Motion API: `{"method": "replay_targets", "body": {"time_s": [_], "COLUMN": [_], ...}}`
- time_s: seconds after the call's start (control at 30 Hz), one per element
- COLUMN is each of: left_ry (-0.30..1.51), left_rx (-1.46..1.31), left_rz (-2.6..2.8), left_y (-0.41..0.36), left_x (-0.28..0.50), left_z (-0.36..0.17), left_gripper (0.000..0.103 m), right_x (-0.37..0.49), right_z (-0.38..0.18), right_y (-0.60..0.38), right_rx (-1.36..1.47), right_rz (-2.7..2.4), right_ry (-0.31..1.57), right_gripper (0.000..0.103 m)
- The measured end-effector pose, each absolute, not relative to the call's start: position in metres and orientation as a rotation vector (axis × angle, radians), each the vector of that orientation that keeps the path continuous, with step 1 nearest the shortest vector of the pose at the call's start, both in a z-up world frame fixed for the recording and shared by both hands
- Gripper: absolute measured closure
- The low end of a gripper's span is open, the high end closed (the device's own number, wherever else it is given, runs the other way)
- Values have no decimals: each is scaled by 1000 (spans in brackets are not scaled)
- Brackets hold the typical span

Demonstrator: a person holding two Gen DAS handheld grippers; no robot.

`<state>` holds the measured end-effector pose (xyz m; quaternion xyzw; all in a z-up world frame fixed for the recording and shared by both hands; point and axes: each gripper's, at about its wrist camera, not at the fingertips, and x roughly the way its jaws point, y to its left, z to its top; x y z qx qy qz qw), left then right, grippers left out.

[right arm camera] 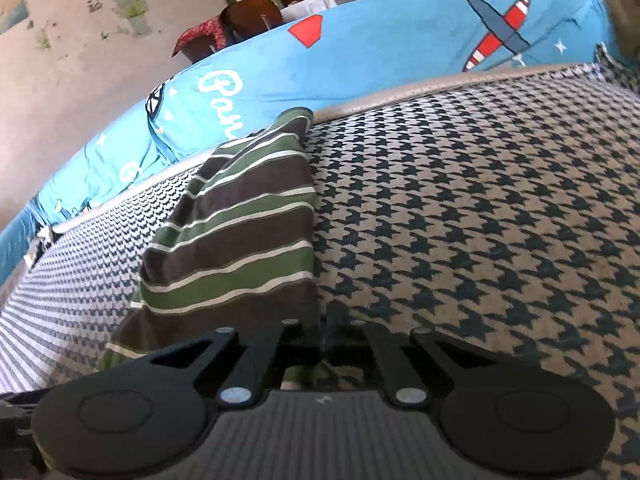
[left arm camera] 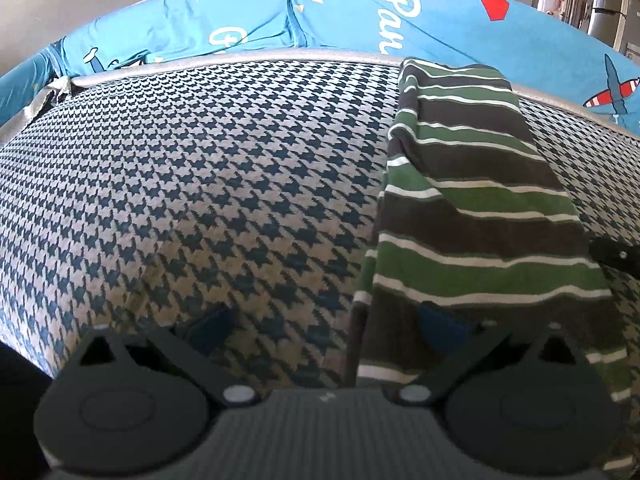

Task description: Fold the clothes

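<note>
The left gripper (left arm camera: 324,328) stands wide, its blue-padded fingers splayed over the near edge of the houndstooth woven cushion (left arm camera: 192,184). The right gripper (right arm camera: 323,332) is pinched together on the near hem of the striped shirt (right arm camera: 240,232), a soft knit banded green, brown and white, folded into a long strip running toward the cushion's far piped edge. Behind lies a blue printed sheet (left arm camera: 340,12). Only the right view shows the papered wall (right arm camera: 80,20) and red-draped chair (right arm camera: 224,28).

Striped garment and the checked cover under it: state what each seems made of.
Striped garment: soft knit, likely cotton jersey; matte, drapes in limp folds. Checked cover: woven houndstooth upholstery fabric, seemingly thicker; coarse texture, lies taut, with shiny silver piping along its far edge.
</note>
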<state>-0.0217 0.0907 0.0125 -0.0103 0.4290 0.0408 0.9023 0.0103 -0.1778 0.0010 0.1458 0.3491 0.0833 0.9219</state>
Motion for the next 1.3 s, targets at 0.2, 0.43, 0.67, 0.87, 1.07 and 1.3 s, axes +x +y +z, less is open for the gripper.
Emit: {"method": "replay_targets", "body": {"time_s": [0.2, 0.43, 0.67, 0.87, 1.07, 1.3], "left_ry": [888, 886, 865, 865, 873, 887], "left_rx": [-17, -32, -27, -2, 28, 37], "left_rz": [91, 79, 24, -9, -33, -40], "left_y": [93, 95, 88, 80, 74, 74], "left_x": [-24, -28, -42, -49, -54, -59], "left_z": [14, 17, 21, 21, 19, 19], "left_gripper": [0, 0, 0, 0, 0, 0], "right_x": [-11, -44, -61, -67, -70, -81], "right_z": [9, 12, 7, 4, 5, 13], "right_y": [-189, -192, -186, -177, -169, -177], "right_rx": [350, 398, 422, 377, 284, 278], "right_rz": [201, 249, 295, 295, 274, 199], "right_ry": [742, 769, 815, 806, 775, 732], "right_gripper": [95, 84, 83, 83, 98, 100]}}
